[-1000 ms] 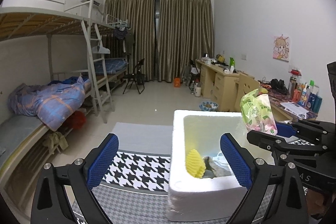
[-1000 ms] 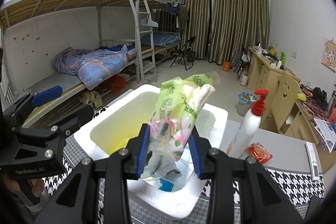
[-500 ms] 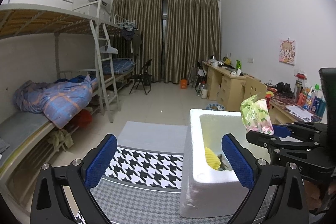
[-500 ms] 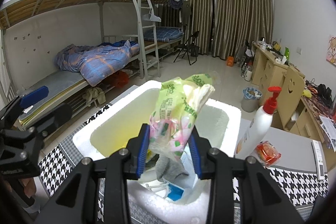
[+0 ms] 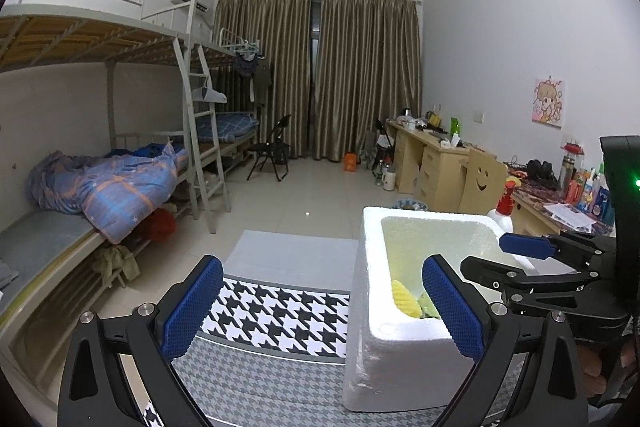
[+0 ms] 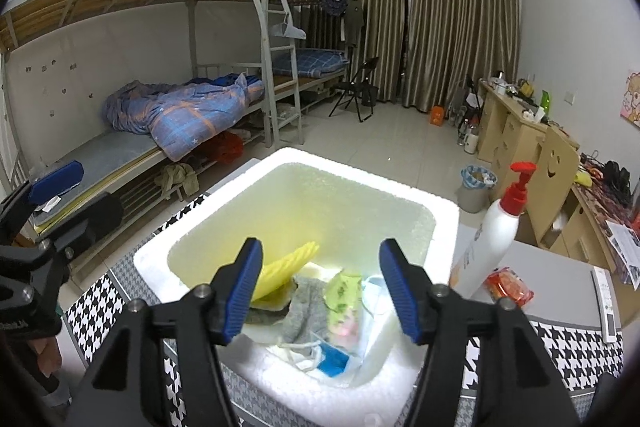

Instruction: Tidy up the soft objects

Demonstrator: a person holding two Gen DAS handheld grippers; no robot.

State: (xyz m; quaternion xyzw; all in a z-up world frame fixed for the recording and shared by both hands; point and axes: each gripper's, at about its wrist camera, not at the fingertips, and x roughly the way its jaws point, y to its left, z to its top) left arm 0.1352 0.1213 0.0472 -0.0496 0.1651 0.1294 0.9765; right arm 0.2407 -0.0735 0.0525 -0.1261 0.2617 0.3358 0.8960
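Note:
A white foam box stands on the houndstooth table, also seen in the left wrist view. Inside it lie a green flowered tissue pack, a yellow ridged sponge, a grey cloth and a blue-and-white mask. My right gripper hangs over the box. Its jaws are opening, with nothing between the pads, and the pack lies loose below them. My left gripper is open and empty to the left of the box. The yellow sponge shows past its right finger.
A white pump bottle with a red top stands just right of the box, with a red packet beside it. A remote lies further right. The table's left edge is near the left gripper. Bunk beds and desks line the room.
The right gripper's jaws spread and let go of the green tissue pack, which dropped into the foam box. In the left wrist view the box now sits further right.

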